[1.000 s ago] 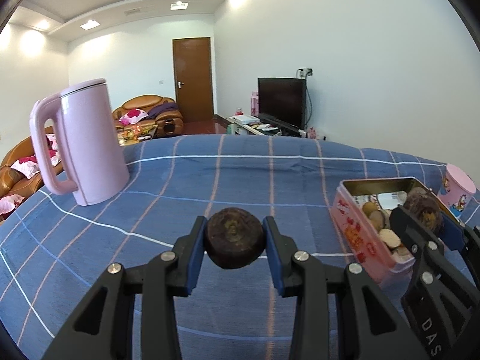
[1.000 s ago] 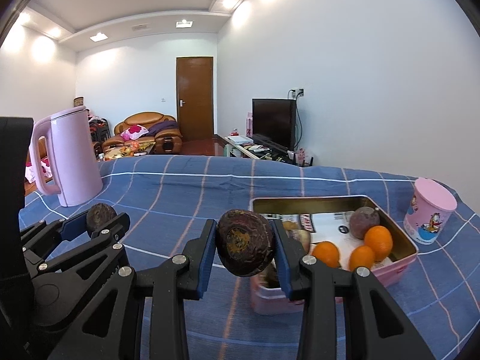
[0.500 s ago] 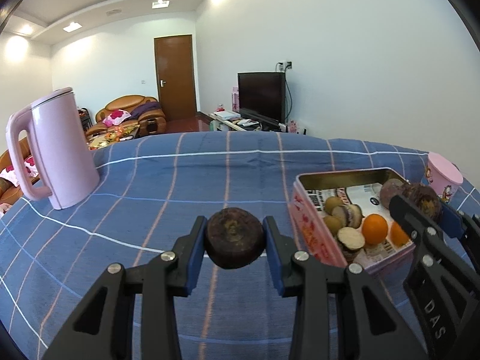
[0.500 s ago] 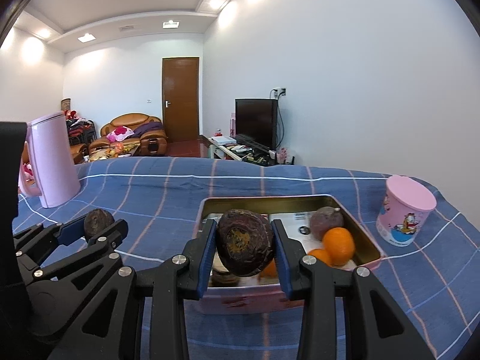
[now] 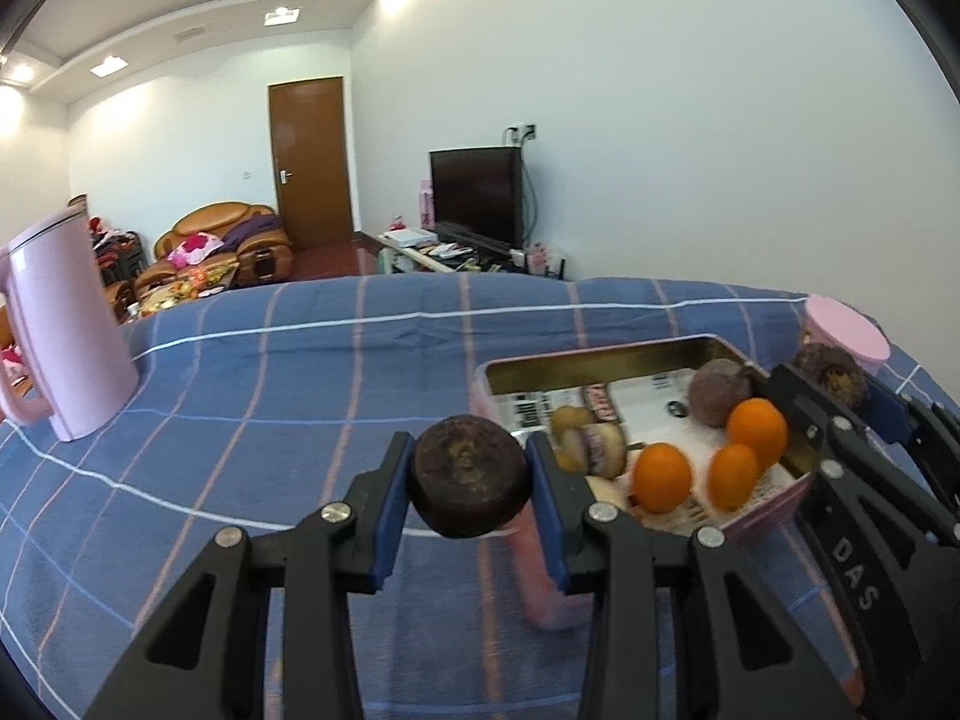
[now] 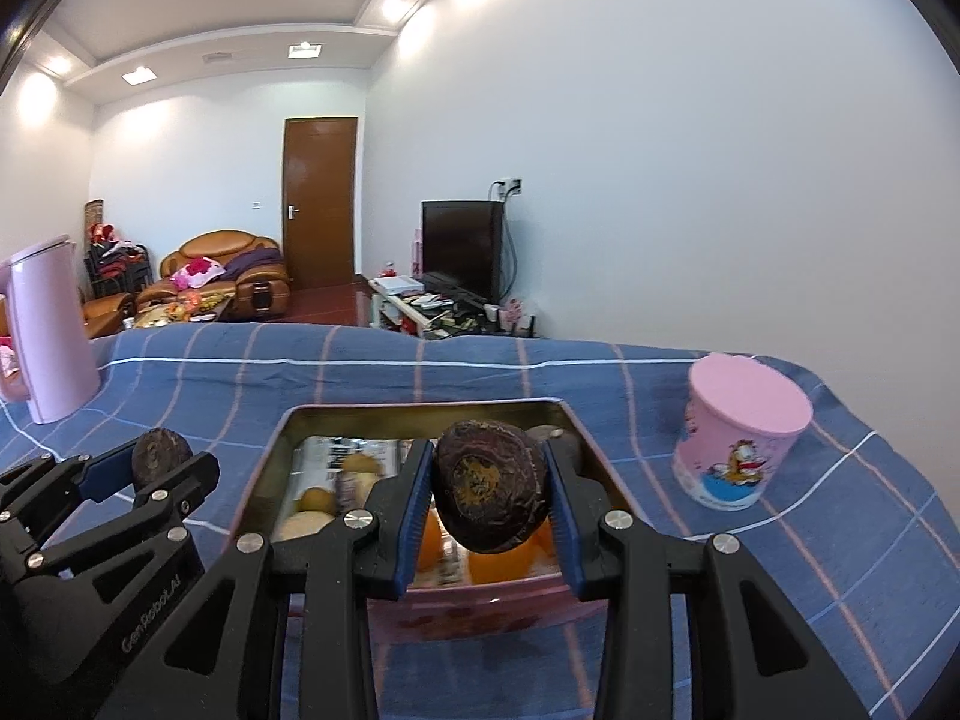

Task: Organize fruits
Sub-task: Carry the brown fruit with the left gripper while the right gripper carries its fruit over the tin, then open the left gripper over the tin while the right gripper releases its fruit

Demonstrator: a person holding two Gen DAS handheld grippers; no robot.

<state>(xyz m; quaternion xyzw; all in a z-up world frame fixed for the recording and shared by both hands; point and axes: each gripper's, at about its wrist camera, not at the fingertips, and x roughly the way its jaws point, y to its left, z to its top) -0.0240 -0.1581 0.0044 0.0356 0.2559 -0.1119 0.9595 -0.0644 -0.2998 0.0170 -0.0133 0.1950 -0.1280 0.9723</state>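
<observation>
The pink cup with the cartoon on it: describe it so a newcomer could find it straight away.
Start at the blue checked tablecloth and find the open pink tin holding oranges. To the right of the tin, apart from it, stands the pink cup. Unlike the tall plain pink kettle at far left, it is short, flat-lidded and printed with an orange cartoon cat.

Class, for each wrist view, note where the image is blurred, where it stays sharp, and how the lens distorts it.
Left wrist: oranges and pink tin smear, held dark fruit sharp, wall edges bow. Right wrist: tin contents blur, pink cup crisp, dark corners.
</observation>
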